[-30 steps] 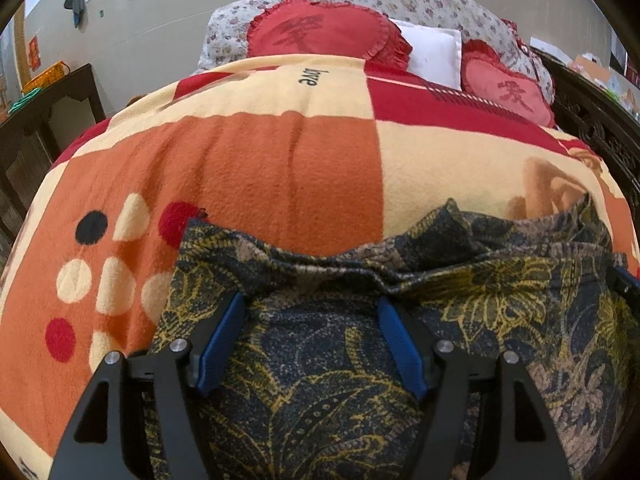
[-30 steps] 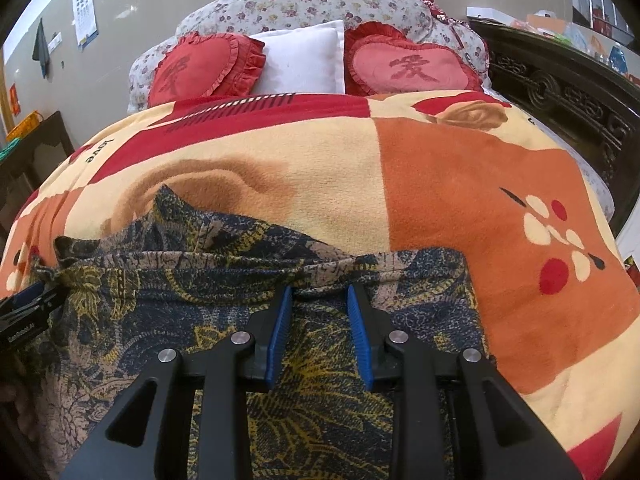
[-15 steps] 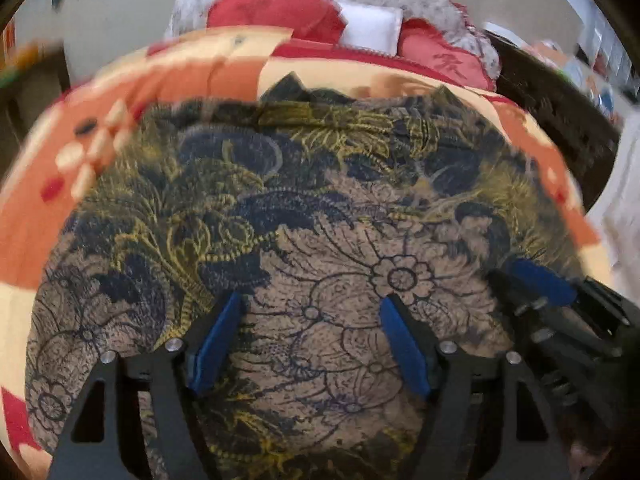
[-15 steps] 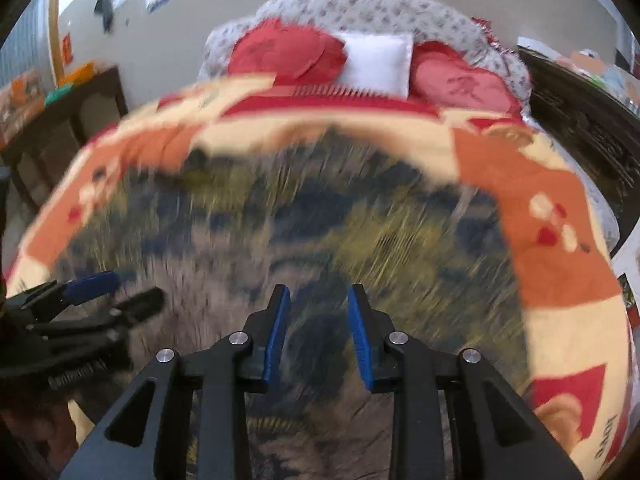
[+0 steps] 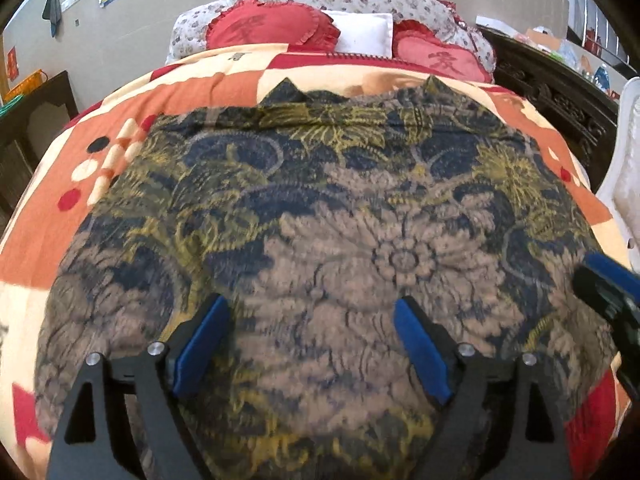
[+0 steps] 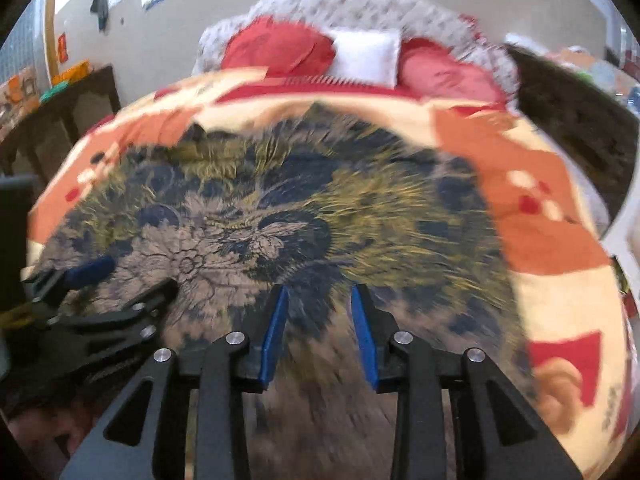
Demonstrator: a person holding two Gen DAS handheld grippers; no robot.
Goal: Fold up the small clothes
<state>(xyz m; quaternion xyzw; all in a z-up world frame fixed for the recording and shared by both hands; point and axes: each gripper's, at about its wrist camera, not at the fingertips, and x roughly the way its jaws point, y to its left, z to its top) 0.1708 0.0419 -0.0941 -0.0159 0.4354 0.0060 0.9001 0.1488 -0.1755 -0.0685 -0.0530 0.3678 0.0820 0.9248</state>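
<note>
A dark garment with a navy, gold and tan flower print (image 5: 320, 216) lies spread flat on the bed's orange, cream and red blanket (image 5: 200, 88). It also shows, blurred, in the right wrist view (image 6: 304, 216). My left gripper (image 5: 310, 312) hovers over its near part with the blue-padded jaws wide apart and nothing between them. My right gripper (image 6: 320, 300) is above the garment's near edge, jaws partly apart and empty. Each gripper shows in the other's view, the right one (image 5: 608, 280) at the right edge and the left one (image 6: 100, 280) at the left.
Two red heart cushions (image 5: 272, 26) and a white pillow (image 5: 360, 32) lie at the head of the bed. A dark carved bed frame (image 5: 560, 92) runs along the right. A dark wooden table (image 5: 36, 112) stands at the left. A white object (image 5: 628, 168) is at the right edge.
Both grippers have pulled back toward the near edge of the bed. The garment, bunched close under the fingers a second ago, now lies spread out flat. The jaws are unchanged.
</note>
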